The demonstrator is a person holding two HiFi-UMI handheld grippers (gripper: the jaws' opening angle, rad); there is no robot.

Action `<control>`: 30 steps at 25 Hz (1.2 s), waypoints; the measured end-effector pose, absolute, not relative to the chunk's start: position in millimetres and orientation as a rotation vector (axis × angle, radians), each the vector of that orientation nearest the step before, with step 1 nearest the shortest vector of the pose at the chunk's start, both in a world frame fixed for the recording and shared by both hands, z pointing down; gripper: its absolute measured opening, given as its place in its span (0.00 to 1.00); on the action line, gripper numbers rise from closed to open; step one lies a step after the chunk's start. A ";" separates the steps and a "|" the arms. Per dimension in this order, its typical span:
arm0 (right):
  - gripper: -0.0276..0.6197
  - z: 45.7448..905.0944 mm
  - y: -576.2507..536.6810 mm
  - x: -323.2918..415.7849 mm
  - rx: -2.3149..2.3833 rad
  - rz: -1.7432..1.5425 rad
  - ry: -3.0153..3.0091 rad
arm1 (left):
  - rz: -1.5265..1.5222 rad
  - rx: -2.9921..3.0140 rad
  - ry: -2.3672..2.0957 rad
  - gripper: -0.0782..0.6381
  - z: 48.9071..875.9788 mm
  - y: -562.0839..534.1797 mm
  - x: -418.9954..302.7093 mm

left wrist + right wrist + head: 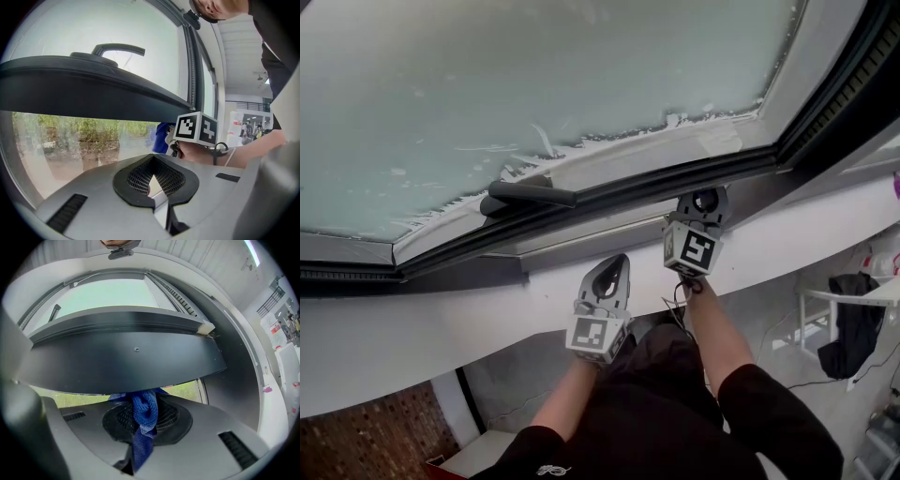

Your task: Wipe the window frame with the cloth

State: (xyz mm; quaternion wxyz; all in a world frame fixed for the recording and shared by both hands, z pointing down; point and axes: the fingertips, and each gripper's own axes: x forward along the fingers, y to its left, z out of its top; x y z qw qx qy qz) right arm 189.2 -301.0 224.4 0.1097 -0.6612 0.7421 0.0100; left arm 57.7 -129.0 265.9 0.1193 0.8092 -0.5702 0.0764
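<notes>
**Inspector A:** What is hidden or hard to make out?

**Inspector B:** In the head view the right gripper (705, 201) is reaching under the dark window frame (609, 191). The sash edge is covering its tips, and the cloth is not showing there. In the right gripper view the top of the cloth (143, 414) is passing out of sight behind the frame's underside. I cannot tell whether it is touching that surface. The frosted glass (534, 84) is letting nothing through in the head view.

**Inspector A:** How are the jaws standing?

**Inspector B:** The right jaws are clamping the blue cloth. A bunched fold is sitting between the pads, and a tail is hanging back down the slot towards the camera. The frame's underside is lying just ahead of and above those tips. The left gripper (152, 180) is holding its jaws together at the tips, gripping nothing.

**Inspector A:** And from the left jaws?

**Inspector B:** The frame and its handle (119, 48) are lying above and ahead, well apart. The cloth is showing as a blue patch ahead and slightly right, beside the right gripper's marker cube.
</notes>
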 end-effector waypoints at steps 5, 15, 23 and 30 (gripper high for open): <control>0.08 224.3 -293.7 169.4 -1.918 0.033 2.220 | 0.223 2.346 -1.692 0.12 263.9 -122.0 42.4; 0.08 224.7 -280.2 132.2 -1.893 0.043 2.273 | 0.223 2.277 -1.750 0.12 264.8 -110.4 4.8; 0.08 225.5 -267.8 98.6 -1.857 0.060 2.337 | 0.199 2.223 -1.797 0.12 263.9 -102.6 -22.5; 0.08 225.7 -256.1 66.2 -1.815 0.082 2.396 | 0.174 2.198 -1.853 0.12 261.2 -95.2 -51.1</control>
